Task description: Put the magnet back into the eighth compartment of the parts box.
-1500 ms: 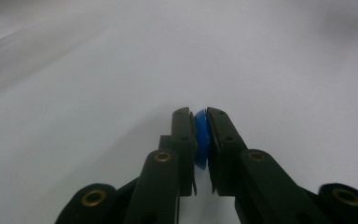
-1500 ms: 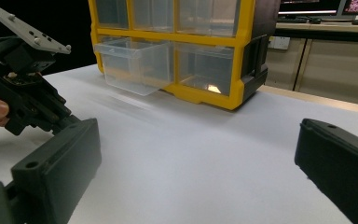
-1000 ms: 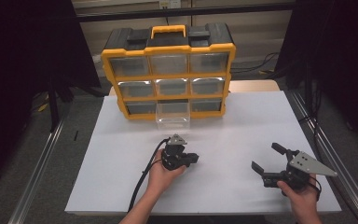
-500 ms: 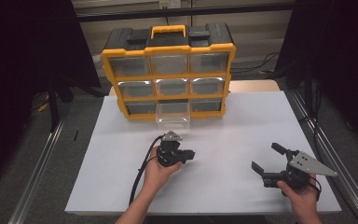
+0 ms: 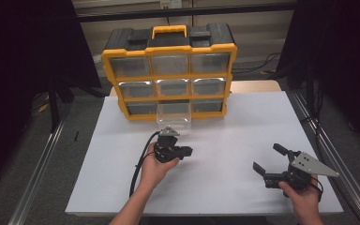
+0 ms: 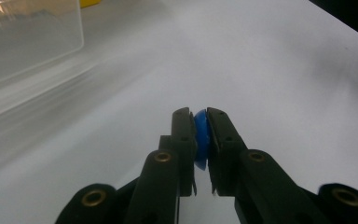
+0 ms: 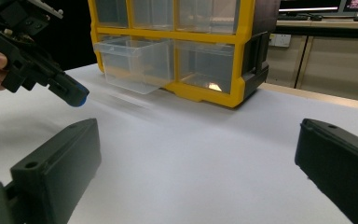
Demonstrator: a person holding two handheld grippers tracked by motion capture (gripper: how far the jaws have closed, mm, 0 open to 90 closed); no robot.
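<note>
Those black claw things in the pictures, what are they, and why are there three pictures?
They are grippers, pinching tools that a person holds, one in each hand. One picture comes from a camera up high, looking down on the white table. The other two come from small cameras riding on each gripper. At the back stands a yellow and black drawer organizer with clear drawers; its bottom middle drawer is pulled out. The left gripper is squeezed shut on a small blue piece; I cannot tell what it is. The right gripper is open and holds nothing.
</note>
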